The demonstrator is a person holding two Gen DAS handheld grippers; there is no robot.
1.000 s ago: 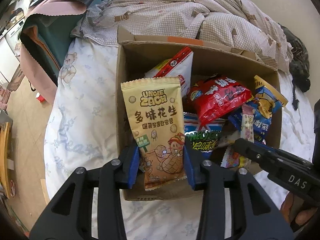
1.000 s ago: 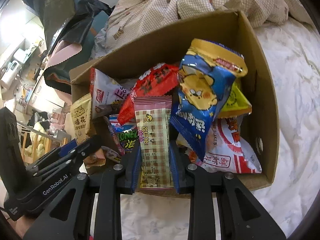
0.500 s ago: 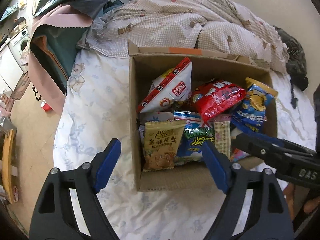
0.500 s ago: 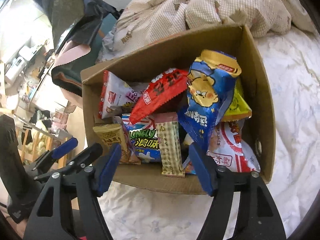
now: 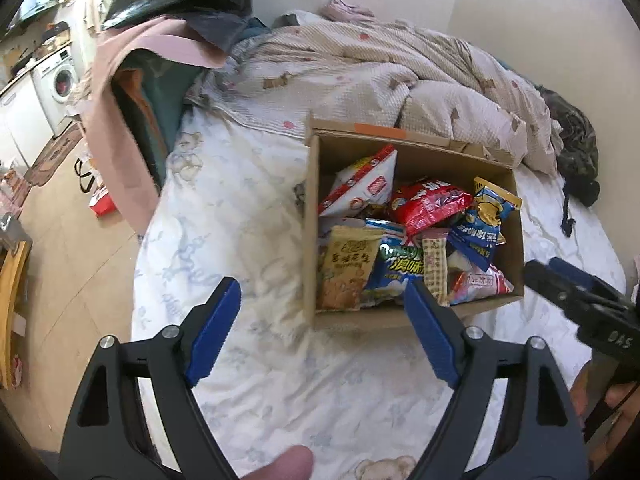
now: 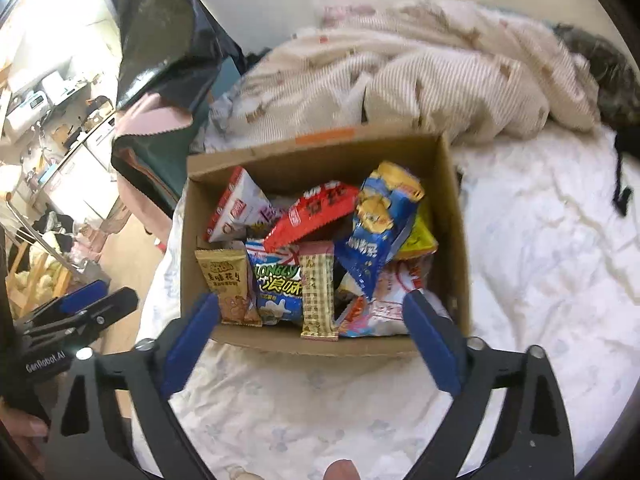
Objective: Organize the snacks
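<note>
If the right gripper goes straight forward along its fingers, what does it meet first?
Most likely the near wall of the cardboard box, or the snack packs just behind it, such as the checked bar. The right gripper is open and empty. Depth is hard to judge here.

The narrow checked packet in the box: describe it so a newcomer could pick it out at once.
Find the open cardboard box on the white bedsheet. Along its near wall stand three packets; the narrow checked packet is the rightmost, beside the blue-and-white bag. It alone is slim, tan-checked, with a pink top edge.
</note>
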